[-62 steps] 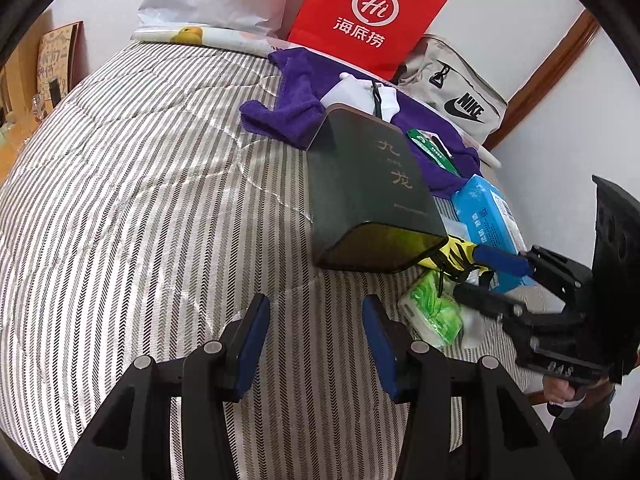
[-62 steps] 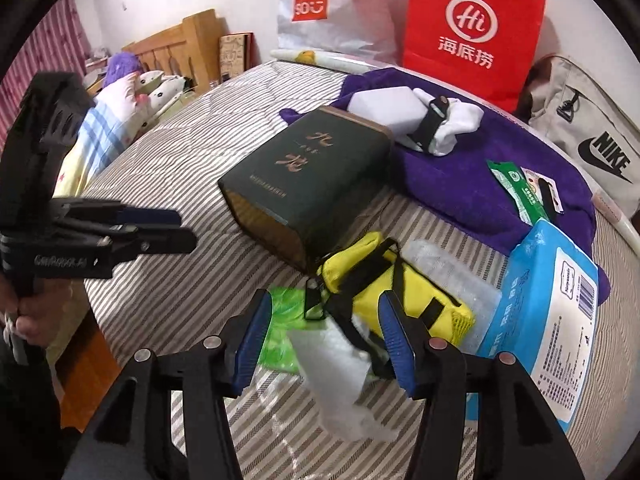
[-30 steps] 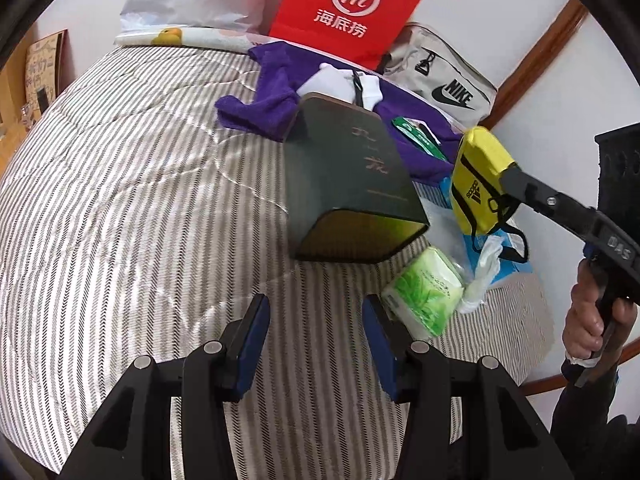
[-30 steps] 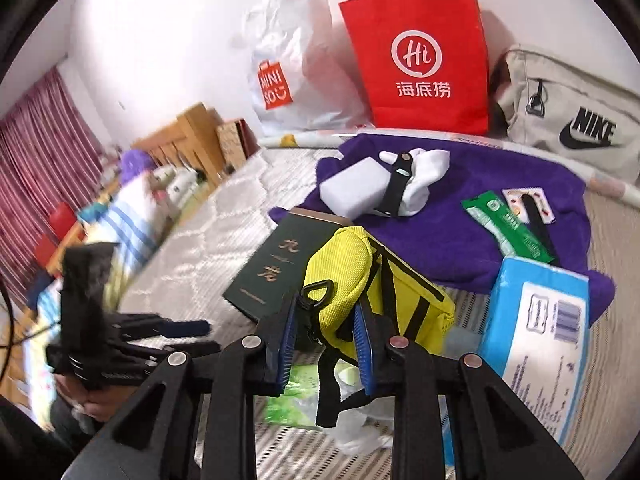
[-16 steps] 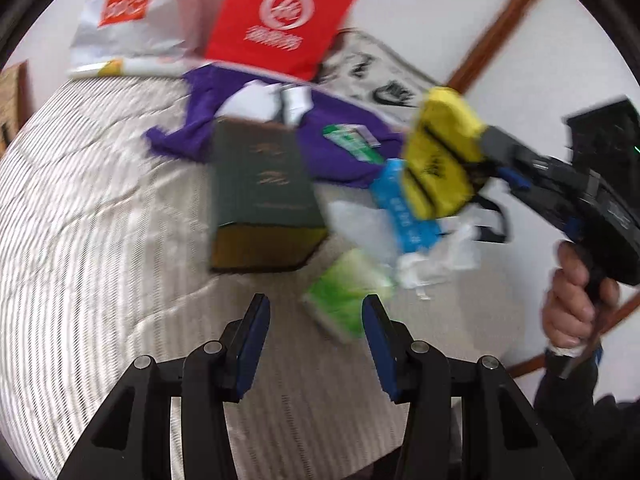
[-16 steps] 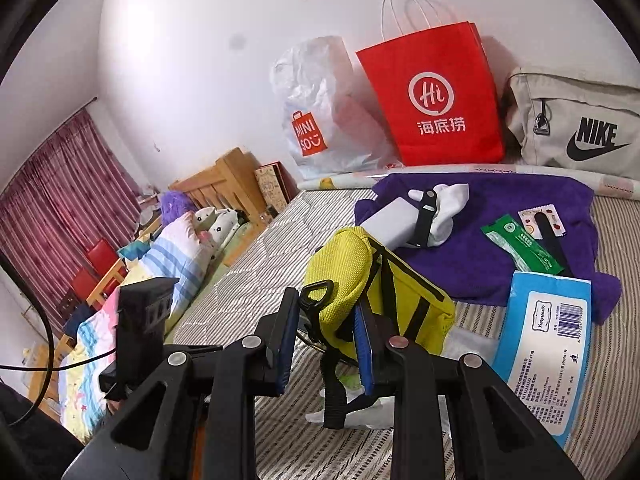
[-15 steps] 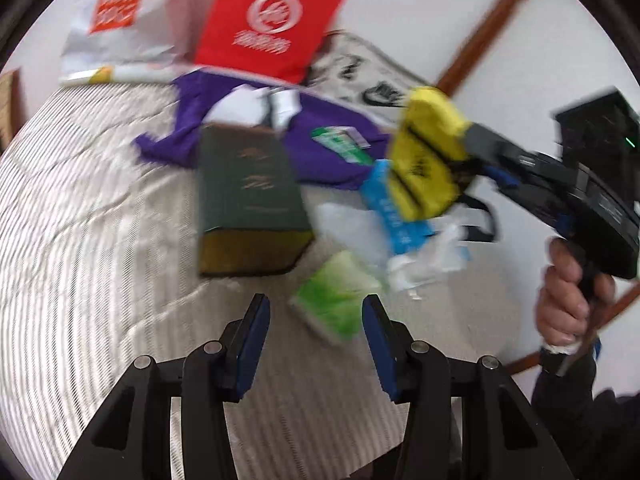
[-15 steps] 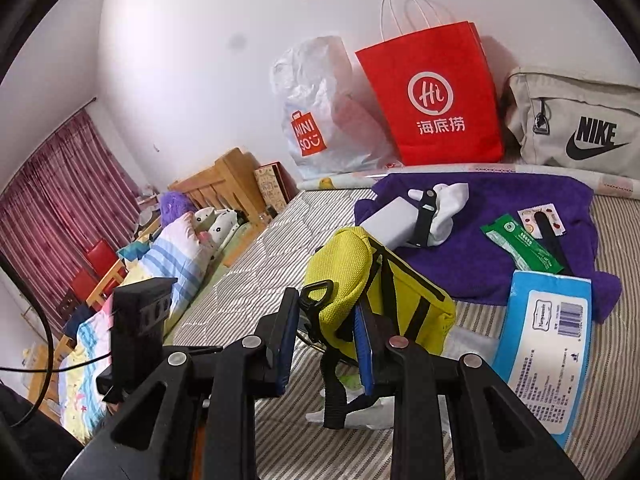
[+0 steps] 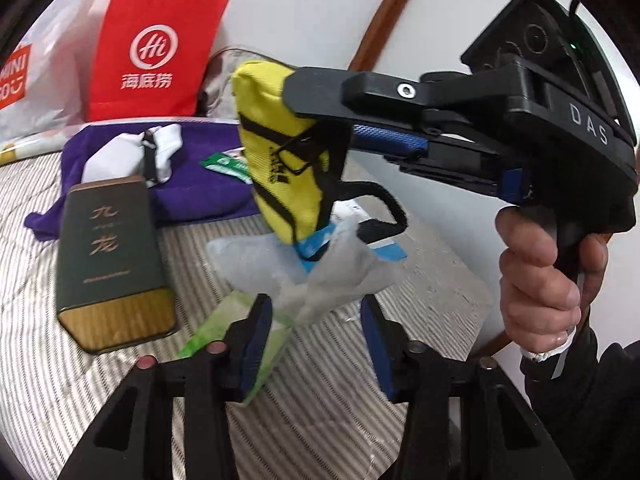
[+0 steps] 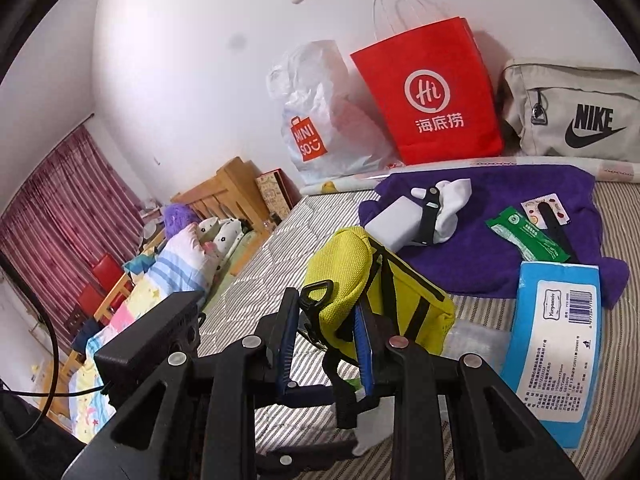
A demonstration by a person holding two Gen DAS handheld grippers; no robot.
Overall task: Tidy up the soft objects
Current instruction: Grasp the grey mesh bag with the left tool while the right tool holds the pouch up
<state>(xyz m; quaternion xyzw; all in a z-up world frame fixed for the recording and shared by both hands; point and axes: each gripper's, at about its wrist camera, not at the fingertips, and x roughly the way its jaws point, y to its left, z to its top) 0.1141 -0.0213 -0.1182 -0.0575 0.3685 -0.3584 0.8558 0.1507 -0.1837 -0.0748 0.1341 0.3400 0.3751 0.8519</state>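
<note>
Your right hand-held gripper pinched the soft, light yellow pouch by one end, hanging above the bed near its edge; your left hand-held gripper, jaws just narrowing, held nothing.

Yellow pouch w/ black straps; striped bedding

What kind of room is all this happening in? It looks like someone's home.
Most likely a bedroom in a home. The things lie on a striped quilted bed, a second wooden bed with pillows and patterned bedding stands beside it, and dark red curtains hang at the far end.
</note>
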